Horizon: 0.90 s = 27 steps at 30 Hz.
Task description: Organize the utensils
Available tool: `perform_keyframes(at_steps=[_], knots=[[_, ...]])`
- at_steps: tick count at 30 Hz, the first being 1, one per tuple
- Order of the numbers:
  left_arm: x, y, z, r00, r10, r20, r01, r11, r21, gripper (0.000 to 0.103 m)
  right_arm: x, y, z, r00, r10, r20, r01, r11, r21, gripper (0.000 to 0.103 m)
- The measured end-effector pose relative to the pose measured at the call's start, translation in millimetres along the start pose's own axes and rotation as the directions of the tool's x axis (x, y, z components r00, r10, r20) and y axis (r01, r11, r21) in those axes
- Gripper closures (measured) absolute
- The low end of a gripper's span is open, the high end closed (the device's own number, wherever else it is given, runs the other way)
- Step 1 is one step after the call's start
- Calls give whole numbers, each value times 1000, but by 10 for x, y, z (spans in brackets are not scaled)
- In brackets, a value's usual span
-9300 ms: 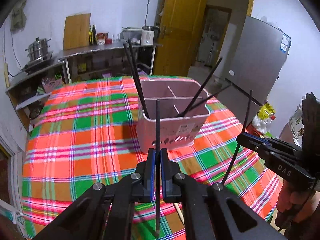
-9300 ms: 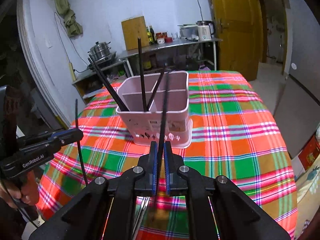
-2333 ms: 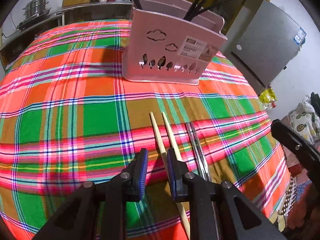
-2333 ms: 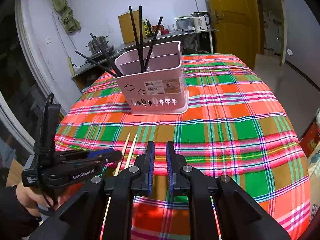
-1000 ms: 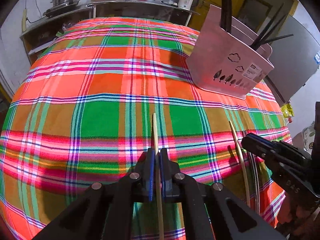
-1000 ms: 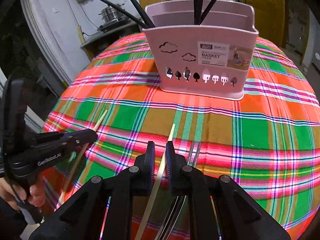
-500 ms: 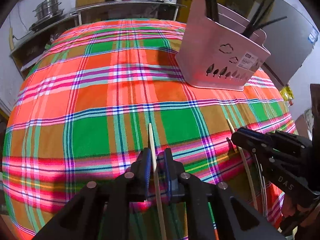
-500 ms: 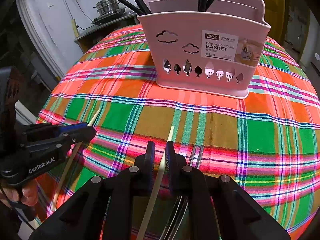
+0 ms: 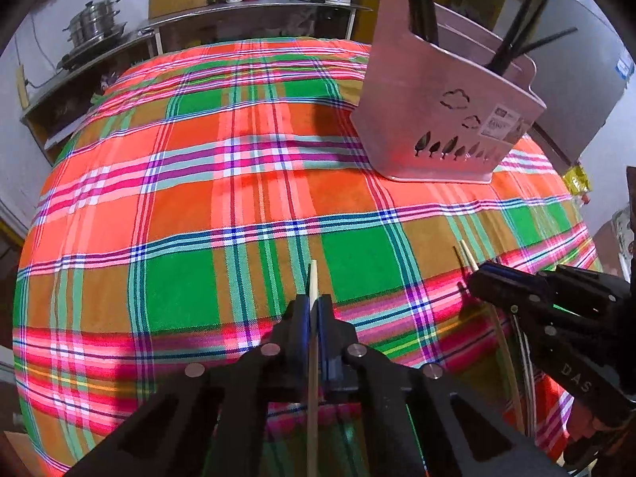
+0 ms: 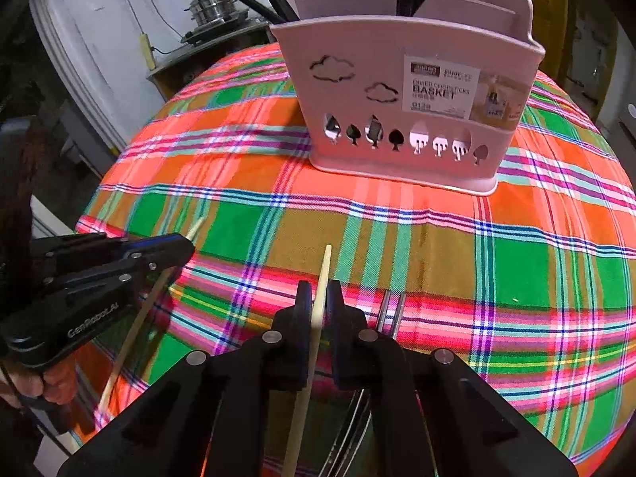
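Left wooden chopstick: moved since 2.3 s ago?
Yes. The left wooden chopstick lay beside its twin then; now the left gripper is shut on it, farther left of the pink basket.

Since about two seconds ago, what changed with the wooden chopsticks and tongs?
Then both wooden chopsticks lay side by side on the cloth, tongs open. Now the left tongs have shut on one chopstick; the right tongs, jaws just closing, pinch the other chopstick. Basket and metal pair unchanged.

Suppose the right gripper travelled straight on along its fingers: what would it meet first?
Probably the plaid tablecloth: the right gripper, shut on a wooden chopstick, tilts down at bare cloth well short of the pink basket.
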<state>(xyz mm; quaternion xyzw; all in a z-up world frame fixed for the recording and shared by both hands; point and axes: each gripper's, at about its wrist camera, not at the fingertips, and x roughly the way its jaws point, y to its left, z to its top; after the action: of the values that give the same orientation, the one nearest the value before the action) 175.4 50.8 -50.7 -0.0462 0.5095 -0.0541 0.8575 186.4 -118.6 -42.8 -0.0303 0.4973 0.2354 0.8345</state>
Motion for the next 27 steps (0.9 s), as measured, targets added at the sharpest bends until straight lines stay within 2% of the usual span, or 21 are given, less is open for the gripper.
perform_keyframes(at_steps=[12,27], knots=[[-487,-30,122,994,-31,105,32,999,-10,99,-483,-15,163,992,42,122,-42,999,4,96],[-1087,-169,439,969,-64,240,59,998,28,99,-1058,-5,426,960,49,276,-48,999,-12,97]])
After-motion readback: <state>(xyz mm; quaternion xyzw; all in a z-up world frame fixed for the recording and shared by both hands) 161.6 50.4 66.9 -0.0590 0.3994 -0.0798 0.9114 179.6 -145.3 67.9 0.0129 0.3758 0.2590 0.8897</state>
